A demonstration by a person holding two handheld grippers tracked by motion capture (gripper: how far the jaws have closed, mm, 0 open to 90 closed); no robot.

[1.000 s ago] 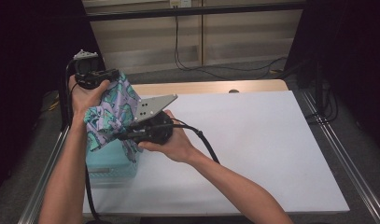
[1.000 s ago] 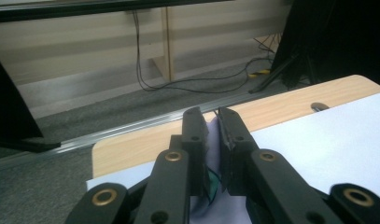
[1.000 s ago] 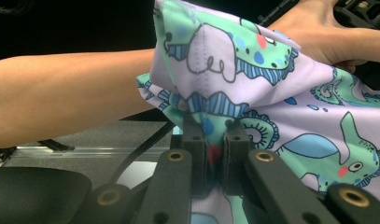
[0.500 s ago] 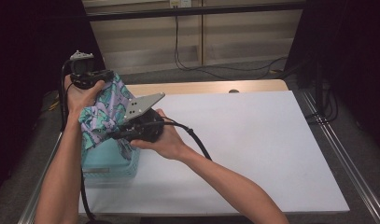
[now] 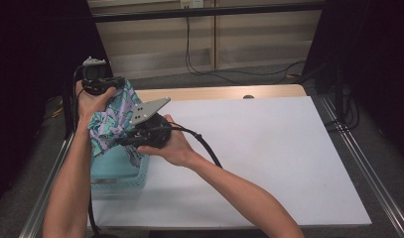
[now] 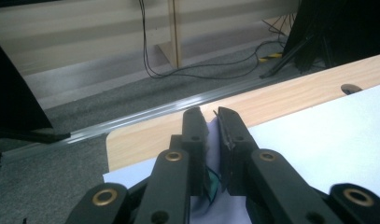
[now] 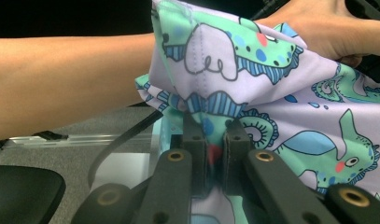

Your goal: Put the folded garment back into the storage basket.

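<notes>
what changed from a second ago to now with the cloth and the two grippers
Both grippers, left and right, carried the patterned cloth a little left and down toward the teal basket. Nothing was taken or released: both stay shut on the cloth, and the basket has not moved.

Cloth (image 7: 271, 93): lilac and mint green, with a blue cartoon-animal print. Basket (image 5: 121, 168): turquoise. Surface (image 5: 269, 148): white sheet on light wood. Jaws: black.
</notes>
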